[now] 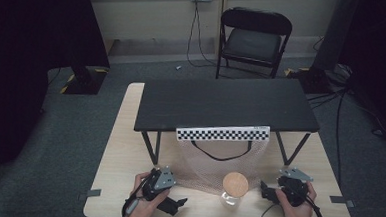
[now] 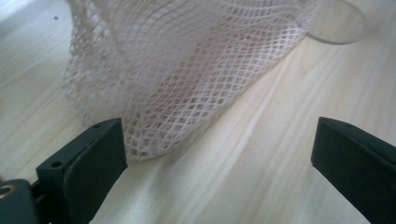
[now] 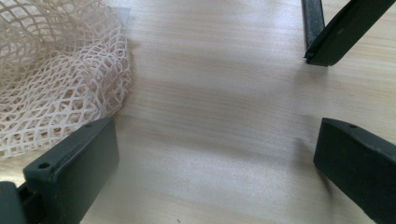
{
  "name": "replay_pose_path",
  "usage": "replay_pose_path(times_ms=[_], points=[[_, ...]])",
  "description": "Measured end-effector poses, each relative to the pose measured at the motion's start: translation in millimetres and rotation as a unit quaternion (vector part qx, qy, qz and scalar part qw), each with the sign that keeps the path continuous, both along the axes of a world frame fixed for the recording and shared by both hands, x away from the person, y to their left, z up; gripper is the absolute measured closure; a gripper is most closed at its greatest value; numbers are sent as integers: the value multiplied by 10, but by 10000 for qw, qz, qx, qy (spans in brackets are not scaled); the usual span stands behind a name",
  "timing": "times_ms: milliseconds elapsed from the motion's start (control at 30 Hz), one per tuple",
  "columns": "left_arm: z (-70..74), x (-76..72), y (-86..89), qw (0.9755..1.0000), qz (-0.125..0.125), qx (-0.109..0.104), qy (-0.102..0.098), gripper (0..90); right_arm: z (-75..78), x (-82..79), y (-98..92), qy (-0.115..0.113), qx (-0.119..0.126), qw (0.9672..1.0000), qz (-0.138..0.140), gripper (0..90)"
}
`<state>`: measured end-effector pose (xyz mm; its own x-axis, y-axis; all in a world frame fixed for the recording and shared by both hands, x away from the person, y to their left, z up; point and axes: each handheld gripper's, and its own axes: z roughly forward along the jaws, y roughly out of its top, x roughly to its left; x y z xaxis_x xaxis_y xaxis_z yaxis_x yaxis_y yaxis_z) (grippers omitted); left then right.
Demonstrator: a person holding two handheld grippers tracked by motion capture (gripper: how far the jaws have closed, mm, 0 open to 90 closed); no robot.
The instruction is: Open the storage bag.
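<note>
While both claws, left claw (image 1: 175,203) and right claw (image 1: 265,190), gape wide (holding nothing), the mesh bag (image 1: 213,162) seemingly lies between them on the bench (image 1: 123,150).

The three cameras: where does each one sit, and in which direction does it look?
High view: above the person's side, looking forward and down on the table; both hands, left gripper and right gripper show.
Left gripper view: on the left gripper, looking along open jaws at the mesh bag and jar.
Right gripper view: on the right gripper, looking at bare wood, bag at left.
All views share the mesh bag.
</note>
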<state>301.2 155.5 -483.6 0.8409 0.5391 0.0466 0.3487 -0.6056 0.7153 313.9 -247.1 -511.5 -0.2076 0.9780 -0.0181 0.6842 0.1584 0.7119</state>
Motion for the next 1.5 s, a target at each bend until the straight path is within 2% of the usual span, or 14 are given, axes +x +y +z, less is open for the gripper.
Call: replay_pose_path(times_ms=[67,167,233,300,467,667,733,900,1033,1100,1300,1400,1500], points=[[0,-6,-11,10000,7,-9,-4,32,0,0,0,0,0,10000,-1,0],[4,-17,-36,9999,-137,42,75,34,0,-1,1,-1,0,10000,-7,0],[7,-27,-58,9997,-215,132,45,34,0,-2,2,-3,-2,10000,-10,0],[5,-48,-91,9997,-189,172,9,35,0,-2,2,-2,-1,10000,-10,0],[43,-88,-187,9986,-433,306,-92,35,0,-2,2,-1,0,10000,-12,0],[124,-74,-260,9973,-678,181,-210,34,0,-2,2,-2,-2,10000,-10,0],[155,-72,-292,9969,-709,141,-309,34,0,-2,2,-2,-2,10000,-11,0],[268,-63,-343,9946,-898,87,-503,36,0,-2,2,-1,-1,10000,-11,0],[345,-52,-382,9914,-1095,124,-710,33,0,-2,2,-2,-1,10000,-11,0],[379,-45,-400,9905,-1161,86,-727,33,0,-2,2,-2,-1,10000,-11,0],[454,-19,-476,9871,-1379,152,-798,33,0,-2,2,-2,-1,10000,-11,0],[461,-10,-521,9858,-1516,125,-710,31,0,-2,2,-2,-1,10000,-11,0],[471,-19,-566,9841,-1597,219,-746,32,0,-2,2,-1,0,10000,-12,0]])
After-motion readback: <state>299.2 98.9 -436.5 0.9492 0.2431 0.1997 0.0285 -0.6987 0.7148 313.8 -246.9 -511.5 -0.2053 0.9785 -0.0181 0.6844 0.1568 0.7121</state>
